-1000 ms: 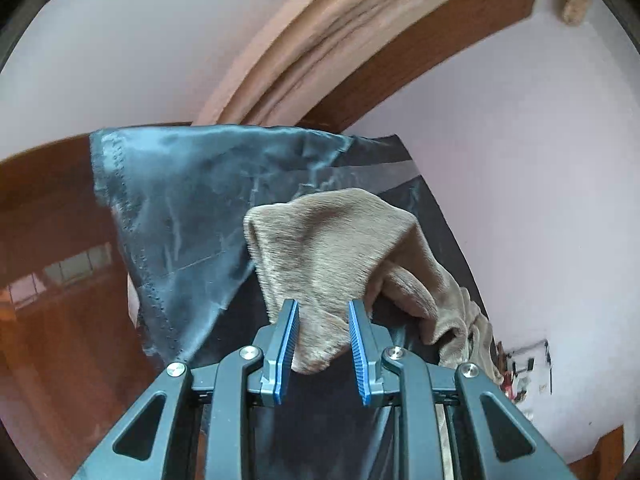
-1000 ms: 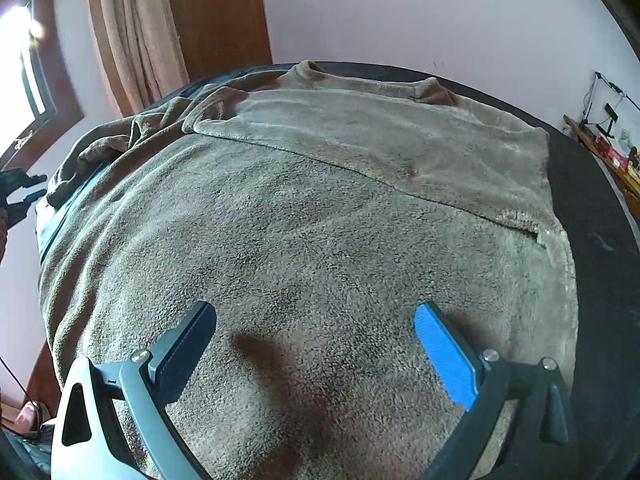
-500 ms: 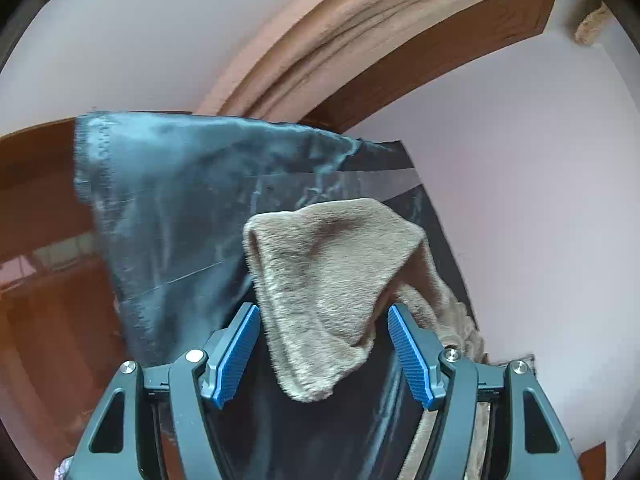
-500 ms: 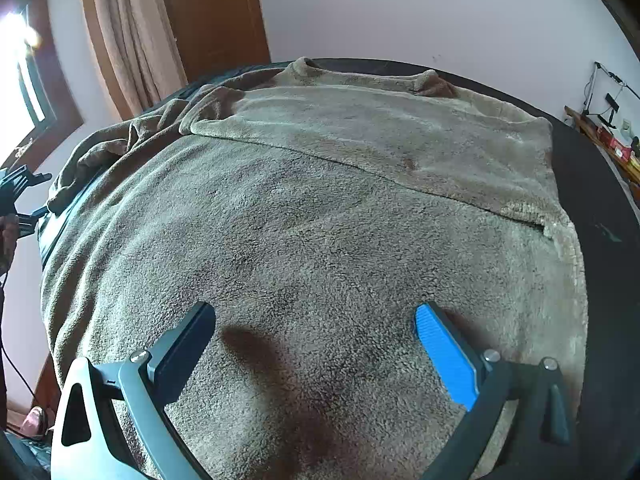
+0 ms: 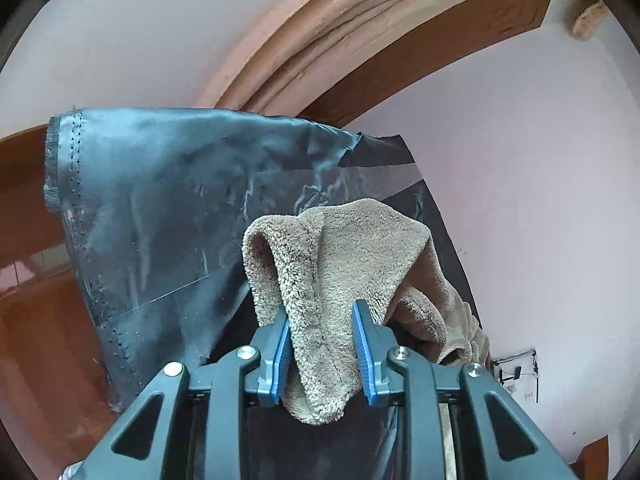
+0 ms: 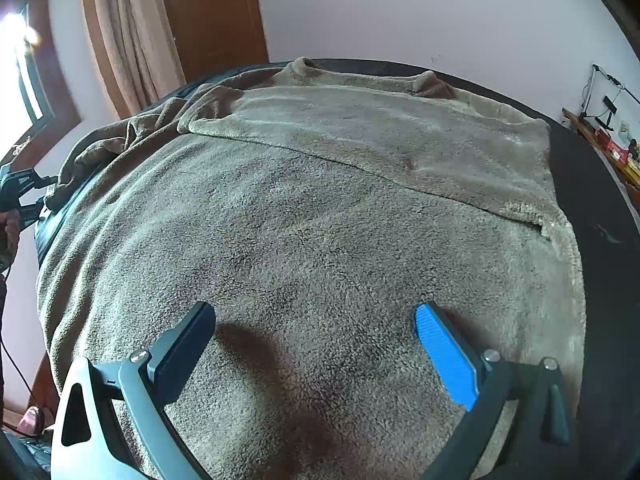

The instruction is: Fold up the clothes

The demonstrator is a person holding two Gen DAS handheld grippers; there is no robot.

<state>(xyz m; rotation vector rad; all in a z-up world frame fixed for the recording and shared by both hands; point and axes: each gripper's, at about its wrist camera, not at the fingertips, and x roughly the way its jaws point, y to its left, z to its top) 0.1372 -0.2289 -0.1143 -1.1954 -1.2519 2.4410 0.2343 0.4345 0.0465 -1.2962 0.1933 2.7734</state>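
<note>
The left hand-held gripper (image 5: pixel 322 354), jaws closing on a fleece garment (image 5: pixel 340 272) corner at the bench (image 6: pixel 600 208) edge, may slip (thick pile); the right hand-held gripper (image 6: pixel 316 352), wide and empty, pins nothing

The left wrist view is taken from just behind the left gripper (image 5: pixel 322 344), aimed forward and somewhat downward along its fingers at very close range, so that a fold of the fleece garment (image 5: pixel 344 264) fills the centre, a dark sheet (image 5: pixel 160 208) lies toward 10 o'clock, and the curtain (image 5: pixel 360 28) arcs across 12 o'clock. The right wrist view is taken from behind the right gripper (image 6: pixel 316 344), tilted more steeply down over the garment from close above, with the curtain seen toward 11 o'clock. The garment, the dark sheet and the curtain are shared by both views, and the left gripper is glimpsed at 9 o'clock in the right wrist view.
</note>
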